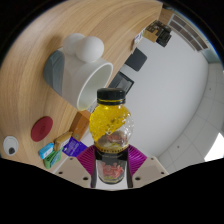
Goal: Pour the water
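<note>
fingers [98, 160] of my gripper [113, 163] sit closest to me, their magenta pads pressed against both sides of a clear bottle [111, 130], so i read the claw as clamped on it. the bottle stands between the fingers, yellow contents showing through its rounded body, a red label low down and a black cap [110, 97] on top. just beyond the cap lies a white mug [93, 79], tipped with its mouth toward me, on a wooden table [60, 35]. off to the side of the fingers i see small coloured packets [70, 147] and a red disc [41, 128]. farther out, a white rounded object [85, 46] rests on the table.
</note>
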### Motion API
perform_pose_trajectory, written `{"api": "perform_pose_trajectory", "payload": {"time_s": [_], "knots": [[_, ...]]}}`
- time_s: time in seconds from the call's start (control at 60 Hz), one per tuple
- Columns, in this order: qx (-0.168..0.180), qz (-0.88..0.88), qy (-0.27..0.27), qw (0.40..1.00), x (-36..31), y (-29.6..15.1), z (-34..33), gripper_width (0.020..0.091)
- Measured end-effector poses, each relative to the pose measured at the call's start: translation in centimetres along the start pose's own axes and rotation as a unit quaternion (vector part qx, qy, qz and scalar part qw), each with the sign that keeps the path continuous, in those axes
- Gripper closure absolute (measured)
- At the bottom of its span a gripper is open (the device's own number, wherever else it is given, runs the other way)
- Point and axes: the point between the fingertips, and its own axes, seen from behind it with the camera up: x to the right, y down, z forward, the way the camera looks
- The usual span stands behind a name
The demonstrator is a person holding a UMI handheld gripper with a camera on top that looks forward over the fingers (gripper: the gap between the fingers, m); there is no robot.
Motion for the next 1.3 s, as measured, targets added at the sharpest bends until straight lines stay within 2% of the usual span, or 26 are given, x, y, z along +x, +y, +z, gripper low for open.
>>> {"api": "perform_pose_trajectory", "payload": {"time_s": [0.167,0.267,0.383,0.483,0.567,0.6,0.717,0.733,0.817,0.933,1.033,1.133,1.183,1.217,1.25,1.3], "knots": [[0.002,0.151,-0.035,0.988,-0.1,0.9,-0.2,0.0696],[-0.002,0.315,-0.078,0.946,-0.2,2.2,-0.3,0.0696],[-0.006,0.507,-0.112,0.855,0.4,3.9,-1.1,0.0694],[0.004,0.635,-0.141,0.759,0.2,4.9,-0.8,0.0694],[0.005,0.726,-0.174,0.666,-0.9,3.8,-1.7,0.0694],[0.015,0.750,-0.196,0.631,-2.5,4.2,-0.1,0.0695],[0.026,0.803,-0.234,0.548,-6.3,3.0,1.1,0.0694],[0.018,0.808,-0.232,0.541,-5.7,1.7,-0.4,0.0696],[0.036,0.824,-0.251,0.507,-8.6,1.0,0.7,0.0695],[0.035,0.828,-0.268,0.491,-11.7,-1.3,0.3,0.0694],[0.046,0.841,-0.243,0.482,-12.1,-0.9,0.1,0.0682],[0.048,0.844,-0.238,0.479,-11.8,-0.8,-0.4,0.0587],[0.036,0.838,-0.252,0.483,-12.5,-0.9,-0.8,0.0524],[0.025,0.834,-0.264,0.484,-13.1,-1.0,-1.3,0.0400],[0.018,0.832,-0.272,0.483,-13.3,-1.1,-1.8,0.0243],[0.007,0.830,-0.277,0.483,-13.3,-0.6,-2.6,0.0276]]}}
